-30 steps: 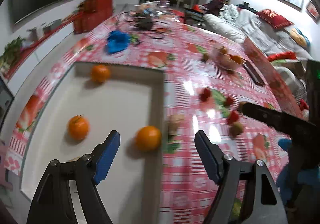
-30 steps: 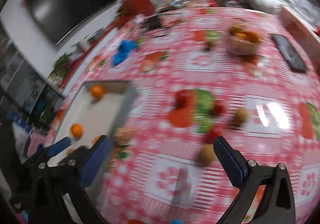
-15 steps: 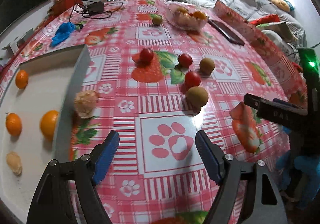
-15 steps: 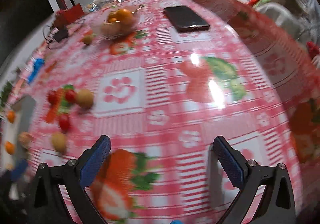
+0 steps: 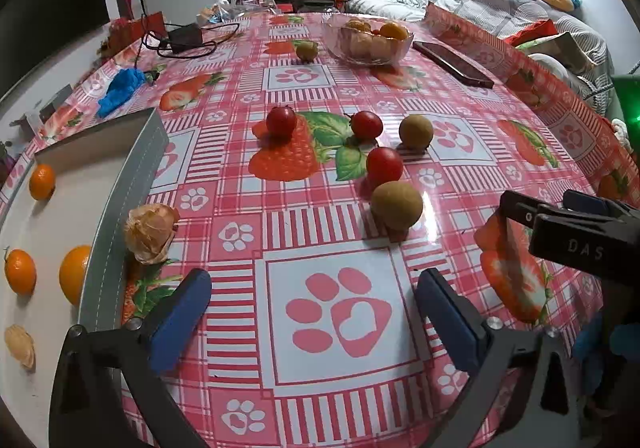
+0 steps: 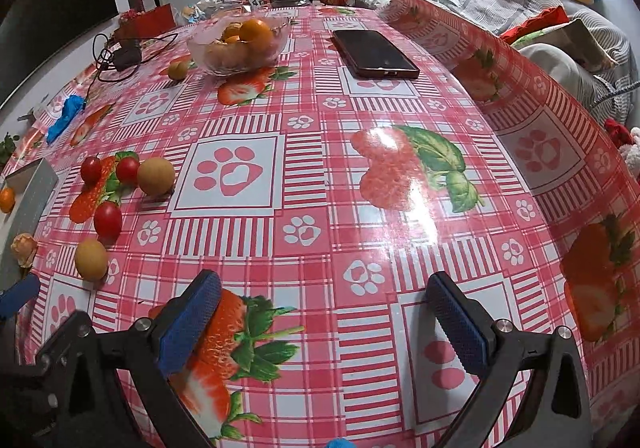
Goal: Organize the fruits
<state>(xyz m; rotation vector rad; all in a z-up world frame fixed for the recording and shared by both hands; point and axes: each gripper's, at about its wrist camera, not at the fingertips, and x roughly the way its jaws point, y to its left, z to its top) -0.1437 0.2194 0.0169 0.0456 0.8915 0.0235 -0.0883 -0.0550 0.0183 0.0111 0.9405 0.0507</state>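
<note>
Two empty grippers hover over a fruit-strewn table.

The left gripper (image 5: 312, 312), its jaws just opened wide with nothing between them, faces a brown fruit (image 5: 396, 205) and red tomatoes (image 5: 384, 164), probably lining up a pick. The right gripper (image 6: 324, 318) is spread over bare cloth. Oranges (image 5: 20, 271) lie in a tray (image 5: 120, 184) at left, likely already sorted.

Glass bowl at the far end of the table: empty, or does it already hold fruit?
Holding fruit. The glass bowl shows an orange on top of several paler fruits through its clear wall, heaped to about the rim.
</note>
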